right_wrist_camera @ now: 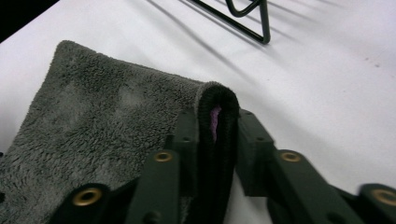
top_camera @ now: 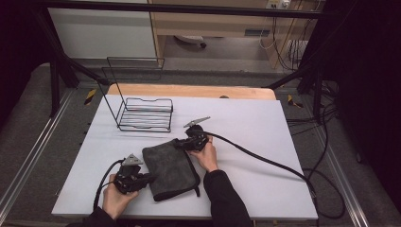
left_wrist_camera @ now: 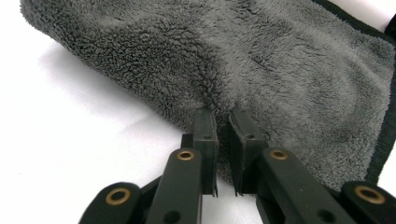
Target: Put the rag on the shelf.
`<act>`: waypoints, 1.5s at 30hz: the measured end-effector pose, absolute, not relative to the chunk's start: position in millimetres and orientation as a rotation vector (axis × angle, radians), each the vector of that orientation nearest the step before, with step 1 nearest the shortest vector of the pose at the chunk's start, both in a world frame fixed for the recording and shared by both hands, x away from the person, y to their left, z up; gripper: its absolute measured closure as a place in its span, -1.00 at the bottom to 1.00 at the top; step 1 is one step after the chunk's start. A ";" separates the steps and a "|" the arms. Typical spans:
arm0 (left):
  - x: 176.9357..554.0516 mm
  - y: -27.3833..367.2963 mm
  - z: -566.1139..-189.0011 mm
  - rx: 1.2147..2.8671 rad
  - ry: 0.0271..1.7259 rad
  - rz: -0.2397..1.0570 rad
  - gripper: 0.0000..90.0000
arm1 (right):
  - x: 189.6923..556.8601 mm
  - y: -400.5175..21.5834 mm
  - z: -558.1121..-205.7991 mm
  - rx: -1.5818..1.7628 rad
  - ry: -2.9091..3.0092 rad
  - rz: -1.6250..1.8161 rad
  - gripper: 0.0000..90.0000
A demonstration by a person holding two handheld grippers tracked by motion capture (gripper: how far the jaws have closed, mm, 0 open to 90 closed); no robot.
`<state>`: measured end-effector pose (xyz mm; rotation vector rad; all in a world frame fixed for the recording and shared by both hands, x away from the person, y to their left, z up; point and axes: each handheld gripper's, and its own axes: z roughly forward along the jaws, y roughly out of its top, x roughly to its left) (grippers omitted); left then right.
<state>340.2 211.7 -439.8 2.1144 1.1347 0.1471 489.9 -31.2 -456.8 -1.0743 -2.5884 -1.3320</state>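
Note:
A folded grey fleece towel (top_camera: 170,168) with black trim lies on the white table cover (top_camera: 250,118), in front of the person. My left gripper (top_camera: 149,178) is at the towel's near-left edge. In the left gripper view its jaws (left_wrist_camera: 223,116) stand almost together and pinch a fold of the towel (left_wrist_camera: 280,70). My right gripper (top_camera: 182,143) is at the towel's far right corner. In the right gripper view the jaws (right_wrist_camera: 217,119) close on the raised black-trimmed corner of the towel (right_wrist_camera: 93,121), one on each side.
A black wire rack (top_camera: 144,113) stands on the table behind the towel, at the back left; its foot (right_wrist_camera: 252,18) is in the right gripper view. The right gripper's cable (top_camera: 265,158) trails across the table's right half and over its edge.

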 end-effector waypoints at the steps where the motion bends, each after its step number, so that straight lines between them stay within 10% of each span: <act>1: 340.0 211.9 -440.0 2.113 1.132 0.147 0.82 | 489.9 -31.2 -456.8 -1.074 -2.588 -1.332 0.69; 19: 328.9 207.8 -437.1 2.082 1.088 0.188 -0.05 | 455.7 -56.8 -442.8 -1.404 -2.650 -1.410 0.80; 37: 325.3 200.3 -445.0 2.100 1.119 0.021 0.45 | 442.0 -75.4 -448.0 -1.514 -2.690 -1.416 0.71; 45: 325.9 199.0 -440.9 2.108 1.139 0.012 0.83 | 437.4 -89.3 -431.9 -1.398 -2.675 -1.531 0.11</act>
